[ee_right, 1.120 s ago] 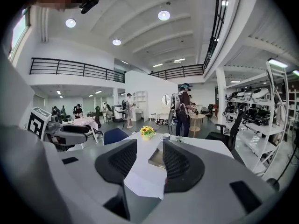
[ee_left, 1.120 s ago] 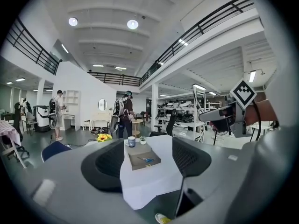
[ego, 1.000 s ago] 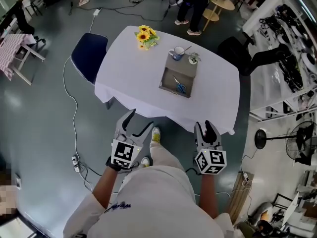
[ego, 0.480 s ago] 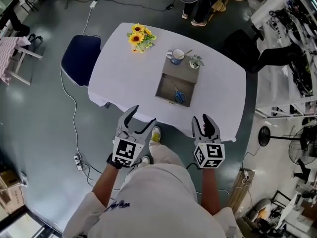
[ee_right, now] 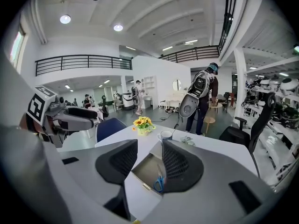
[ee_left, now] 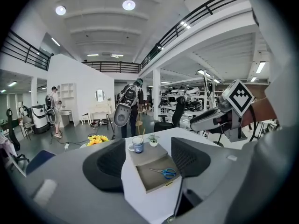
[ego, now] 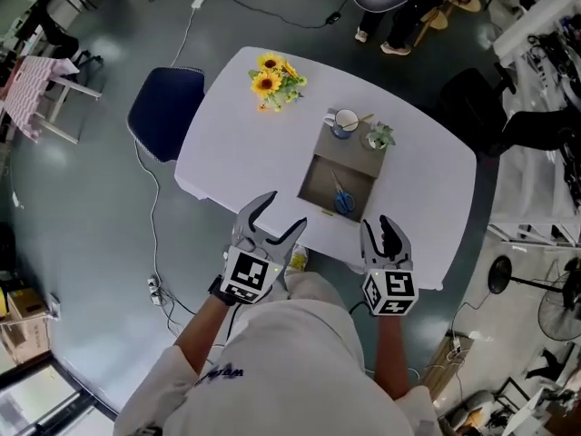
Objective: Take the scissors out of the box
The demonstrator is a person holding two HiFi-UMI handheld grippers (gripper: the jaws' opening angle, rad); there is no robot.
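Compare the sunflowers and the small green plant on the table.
The sunflowers show yellow blooms; the small green plant shows only leaves. The sunflowers are larger and stand alone near the far edge of the table; the small green plant sits beside the mug, beyond the box. Both stand on that white table, outside the box.
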